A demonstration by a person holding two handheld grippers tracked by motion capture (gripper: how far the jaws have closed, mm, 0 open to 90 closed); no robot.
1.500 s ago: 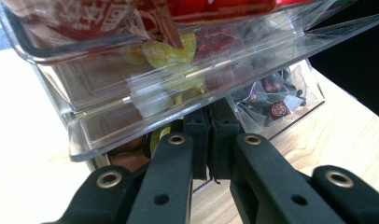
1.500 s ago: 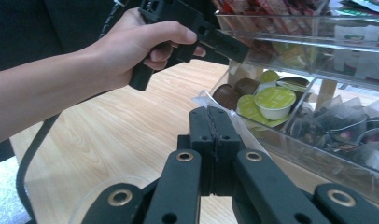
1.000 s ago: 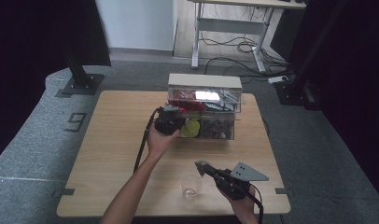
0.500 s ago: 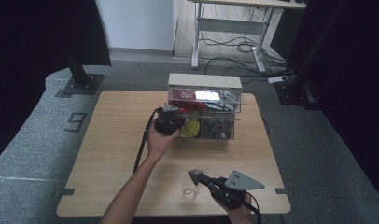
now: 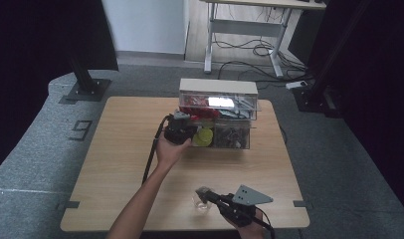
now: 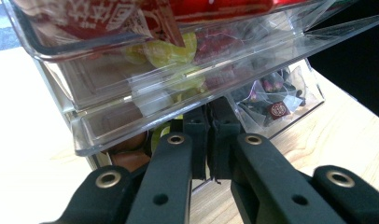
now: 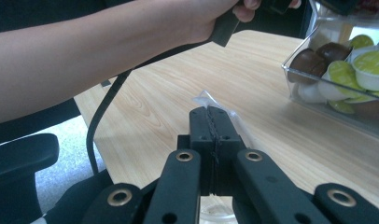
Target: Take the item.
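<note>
Left hand-held gripper closed, empty, under the clear plastic drawer box at the counter's back; right hand-held gripper pinching a small clear plastic packet near the front edge

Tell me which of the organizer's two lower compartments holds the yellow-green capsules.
The left lower compartment, beside the left gripper; the right lower compartment holds dark packets instead.
</note>
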